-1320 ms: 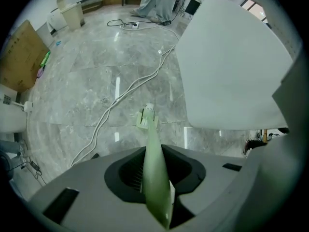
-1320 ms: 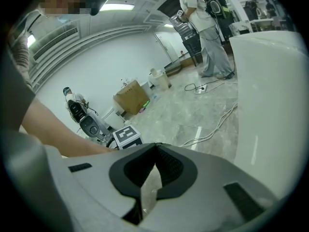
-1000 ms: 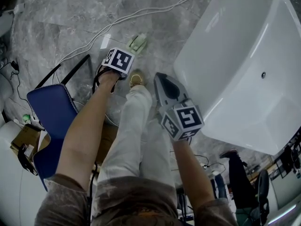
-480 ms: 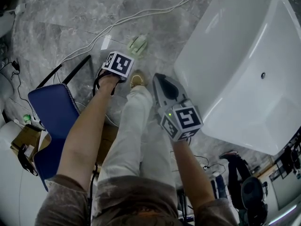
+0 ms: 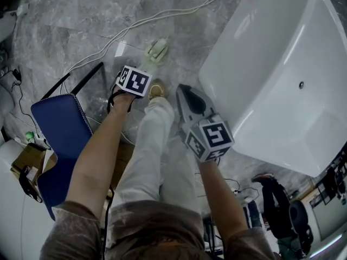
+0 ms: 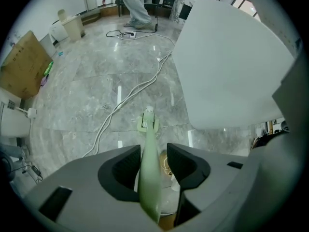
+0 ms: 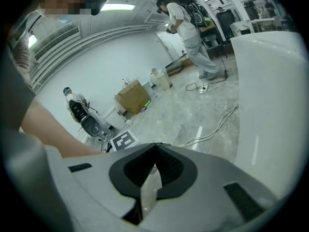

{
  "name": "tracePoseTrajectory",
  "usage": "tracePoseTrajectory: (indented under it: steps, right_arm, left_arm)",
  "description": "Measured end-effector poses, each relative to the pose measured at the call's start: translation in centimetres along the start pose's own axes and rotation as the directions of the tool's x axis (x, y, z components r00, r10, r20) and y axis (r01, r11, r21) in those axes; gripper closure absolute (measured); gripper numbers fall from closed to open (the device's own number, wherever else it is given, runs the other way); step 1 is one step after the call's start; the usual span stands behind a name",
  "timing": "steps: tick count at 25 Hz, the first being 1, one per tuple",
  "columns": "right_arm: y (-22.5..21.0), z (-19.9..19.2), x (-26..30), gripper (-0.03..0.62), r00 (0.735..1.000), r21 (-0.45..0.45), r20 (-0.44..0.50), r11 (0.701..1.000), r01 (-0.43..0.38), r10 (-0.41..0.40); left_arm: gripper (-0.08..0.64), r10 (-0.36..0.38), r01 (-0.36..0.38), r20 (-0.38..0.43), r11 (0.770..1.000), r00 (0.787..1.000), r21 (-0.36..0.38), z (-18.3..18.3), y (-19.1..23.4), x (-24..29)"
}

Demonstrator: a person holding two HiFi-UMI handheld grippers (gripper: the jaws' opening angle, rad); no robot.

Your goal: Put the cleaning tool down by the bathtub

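The cleaning tool (image 5: 157, 49) is a pale green brush whose head rests on the marble floor, just left of the white bathtub (image 5: 271, 75). In the left gripper view its handle (image 6: 148, 168) runs between the jaws of my left gripper (image 6: 153, 151). Those jaws are opening: the handle leans by the left jaw and a gap shows on its right. In the head view my left gripper (image 5: 142, 69) sits under its marker cube, just behind the brush. My right gripper (image 5: 181, 86) hovers over the person's leg beside the tub, shut (image 7: 155, 146) with nothing in it.
A blue chair (image 5: 57, 123) stands at the left, with a cardboard box (image 5: 30, 158) near it. White cables (image 5: 162, 16) snake across the floor beyond the brush. The person's shoe (image 5: 157, 90) is between the grippers. Another person stands far off (image 6: 135, 4).
My left gripper's cube has drawn back a little toward the person, while the brush head stays at the same spot on the floor. The right gripper has not moved.
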State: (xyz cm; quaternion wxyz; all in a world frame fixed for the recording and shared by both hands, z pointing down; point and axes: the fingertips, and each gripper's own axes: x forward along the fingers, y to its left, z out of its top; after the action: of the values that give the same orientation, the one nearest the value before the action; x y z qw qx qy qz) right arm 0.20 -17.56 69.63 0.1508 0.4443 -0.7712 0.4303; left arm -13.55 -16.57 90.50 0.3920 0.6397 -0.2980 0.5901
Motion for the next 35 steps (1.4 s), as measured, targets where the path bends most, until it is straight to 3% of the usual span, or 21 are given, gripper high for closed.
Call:
tracePoseTrajectory:
  steps: [12, 20, 23, 28, 35]
  right_arm:
    - [0.8, 0.5, -0.4, 0.592, 1.000, -0.010, -0.003, 1.000, -0.014, 0.014]
    - [2.3, 2.4, -2.3, 0.592, 1.000, -0.019, 0.009, 1.000, -0.023, 0.023]
    - [3.2, 3.6, -3.5, 0.592, 1.000, -0.024, 0.013, 0.999, -0.028, 0.028]
    - [4.6, 5.3, -5.9, 0.592, 0.999, -0.030, 0.011, 0.999, -0.038, 0.038]
    - [7.3, 7.5, -9.4, 0.592, 0.997, -0.041, 0.005, 0.997, -0.073, 0.073]
  left_arm:
    - [0.356, 0.052, -0.051, 0.068, 0.999, 0.996, -0.016, 0.0, 1.3, -1.8]
    - [0.357, 0.105, -0.098, 0.119, 0.993, 0.987, -0.059, 0.0, 1.1, -6.2]
    - [0.389, 0.136, -0.122, 0.156, 0.988, 0.978, -0.098, 0.1, 1.0, -8.5]
    - [0.544, 0.171, -0.141, 0.195, 0.977, 0.966, -0.162, 0.3, 0.2, -12.5]
    - [0.555, 0.135, -0.074, 0.219, 0.961, 0.966, -0.265, 0.4, -2.9, -18.4]
